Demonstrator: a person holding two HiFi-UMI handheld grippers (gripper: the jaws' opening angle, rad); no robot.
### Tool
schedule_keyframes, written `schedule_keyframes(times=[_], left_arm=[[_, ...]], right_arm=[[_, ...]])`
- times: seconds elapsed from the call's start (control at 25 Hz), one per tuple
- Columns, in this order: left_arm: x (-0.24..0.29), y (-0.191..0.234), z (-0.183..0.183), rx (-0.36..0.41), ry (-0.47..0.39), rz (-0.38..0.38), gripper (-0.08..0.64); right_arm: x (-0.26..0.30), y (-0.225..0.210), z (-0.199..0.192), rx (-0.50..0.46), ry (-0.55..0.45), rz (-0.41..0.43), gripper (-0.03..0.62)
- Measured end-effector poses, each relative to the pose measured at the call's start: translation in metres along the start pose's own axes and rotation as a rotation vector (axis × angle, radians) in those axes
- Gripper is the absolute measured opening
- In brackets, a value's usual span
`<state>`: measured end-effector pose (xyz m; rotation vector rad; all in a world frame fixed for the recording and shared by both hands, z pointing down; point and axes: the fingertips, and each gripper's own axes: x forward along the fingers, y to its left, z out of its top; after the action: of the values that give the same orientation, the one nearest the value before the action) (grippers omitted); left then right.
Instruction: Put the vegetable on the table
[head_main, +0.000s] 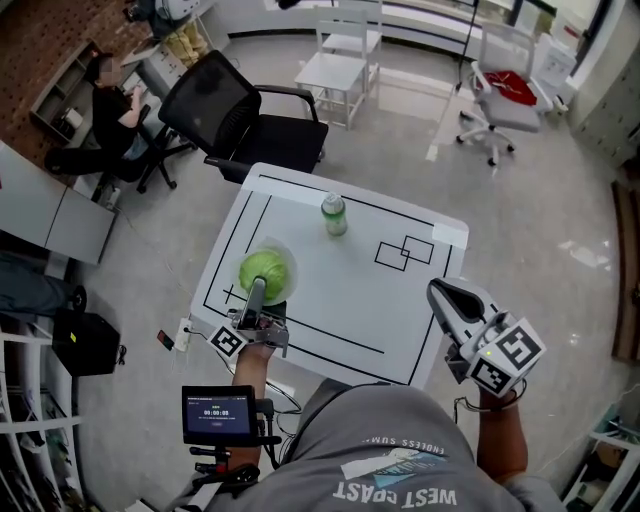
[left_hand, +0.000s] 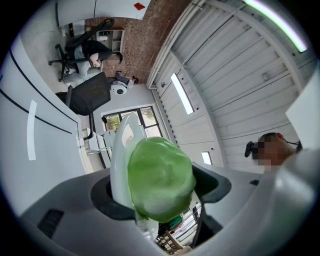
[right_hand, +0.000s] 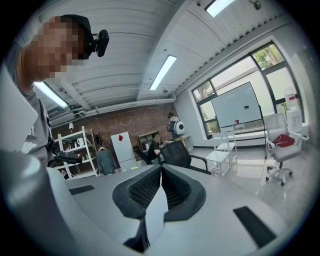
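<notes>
A round green vegetable in clear wrap sits between the jaws of my left gripper, just above the left part of the white table. In the left gripper view the vegetable fills the gap and both pads press on it. My right gripper hovers over the table's right edge, away from the vegetable. In the right gripper view its jaws meet with nothing between them.
A green-capped bottle stands at the table's far middle. Black rectangles are drawn on the tabletop. A black office chair stands behind the table, white chairs farther back. A person sits at the top left.
</notes>
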<state>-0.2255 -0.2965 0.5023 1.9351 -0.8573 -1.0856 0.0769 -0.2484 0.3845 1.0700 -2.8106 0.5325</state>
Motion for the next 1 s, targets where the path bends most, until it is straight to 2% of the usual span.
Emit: schedule_keyframes(times=[0.52,1.0], left_arm=[[-0.022,0.016,0.004,-0.012,-0.007,0.040,0.345],[-0.035,0.039,-0.001,-0.039,0.019,0.090,0.345]], right_arm=[[0.014,0.015,-0.012,0.003,0.030,0.022,0.009],[0.014,0.025,-0.028,0.023,0.052,-0.001,0.009]])
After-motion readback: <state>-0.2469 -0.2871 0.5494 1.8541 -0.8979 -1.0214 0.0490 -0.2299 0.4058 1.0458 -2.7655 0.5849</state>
